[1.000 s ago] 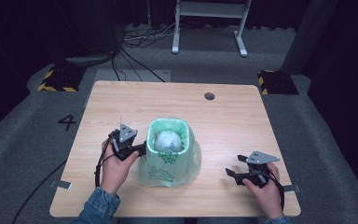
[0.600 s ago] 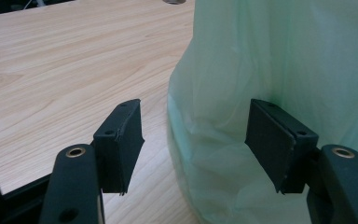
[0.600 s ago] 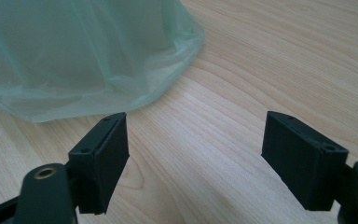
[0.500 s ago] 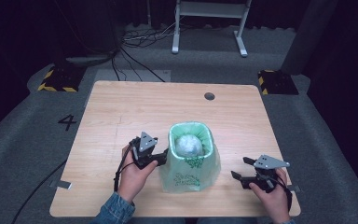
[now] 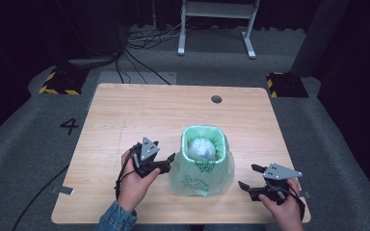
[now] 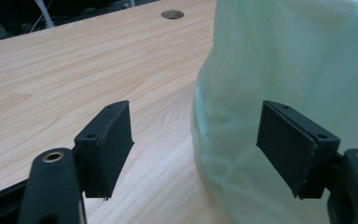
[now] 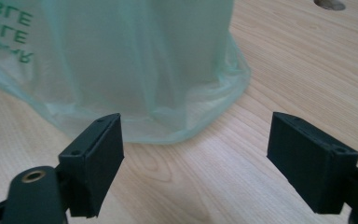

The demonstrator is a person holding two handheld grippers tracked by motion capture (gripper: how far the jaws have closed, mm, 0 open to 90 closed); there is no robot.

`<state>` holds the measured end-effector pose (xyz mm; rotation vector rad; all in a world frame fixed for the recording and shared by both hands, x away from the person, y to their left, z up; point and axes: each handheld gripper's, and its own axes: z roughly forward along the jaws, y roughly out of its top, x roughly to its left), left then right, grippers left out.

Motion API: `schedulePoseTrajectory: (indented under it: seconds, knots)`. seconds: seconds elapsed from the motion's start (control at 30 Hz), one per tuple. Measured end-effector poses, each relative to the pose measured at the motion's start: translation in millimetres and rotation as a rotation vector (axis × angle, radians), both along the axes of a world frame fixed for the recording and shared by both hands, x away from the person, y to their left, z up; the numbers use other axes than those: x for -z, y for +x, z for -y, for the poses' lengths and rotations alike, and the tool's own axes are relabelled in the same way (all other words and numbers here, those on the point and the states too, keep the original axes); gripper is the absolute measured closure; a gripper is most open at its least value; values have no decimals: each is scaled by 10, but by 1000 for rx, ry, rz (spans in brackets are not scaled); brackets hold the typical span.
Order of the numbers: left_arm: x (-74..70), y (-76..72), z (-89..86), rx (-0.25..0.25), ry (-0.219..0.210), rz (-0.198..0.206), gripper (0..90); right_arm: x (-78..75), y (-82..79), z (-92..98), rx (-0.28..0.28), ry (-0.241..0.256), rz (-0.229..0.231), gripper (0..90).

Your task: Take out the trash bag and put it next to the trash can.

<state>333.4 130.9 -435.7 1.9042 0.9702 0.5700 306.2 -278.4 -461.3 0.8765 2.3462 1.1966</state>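
A small bin lined with a pale green plastic bag (image 5: 202,178) stands on the wooden table (image 5: 139,115), near its front edge. A crumpled whitish ball (image 5: 202,148) lies inside it. My left gripper (image 5: 168,163) is open against the bag's left side. In the left gripper view the green bag (image 6: 298,60) bulges between and beyond the open left gripper (image 6: 198,123), one jaw close against the plastic. My right gripper (image 5: 247,175) is open a short way right of the bag, apart from it. The right gripper view has the printed green bag (image 7: 135,60) just ahead of the open right gripper (image 7: 200,135).
A round cable hole (image 5: 216,99) sits near the table's far edge. A strip of tape (image 5: 65,190) marks the front left corner. Beyond the table are floor cables, a white stand (image 5: 217,24) and yellow-black weighted blocks (image 5: 58,82).
The bin with its bag has slid right and a little nearer the front edge, my left gripper moving with it at its side. The right gripper has shifted slightly right.
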Motion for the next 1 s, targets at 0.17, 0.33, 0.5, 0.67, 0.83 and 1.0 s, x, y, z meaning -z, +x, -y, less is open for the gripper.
schedulePoseTrajectory:
  seconds: [0.17, 0.33, 0.5, 0.67, 0.83, 1.0]
  knots:
    - [14, -244, -80, 32, 33, 3, 228, -47, -97, -94, -40, -5, 12, 159]
    - [116, -415, -92, 48, 84, 8, 217, -43, -181, -194, -90, -12, 1, 155]
    - [286, -571, -31, 127, 95, -16, 191, 41, -246, -325, -140, -31, -9, 156]
    - [496, -578, 49, 175, 123, -58, 169, 174, -246, -469, -190, -22, -47, 172]
    - [615, -467, 89, 149, 102, -72, 177, 283, -160, -532, -170, -42, -40, 158]
    - [659, -321, 219, 151, 105, -97, 198, 353, 11, -622, -139, -64, -10, 170]
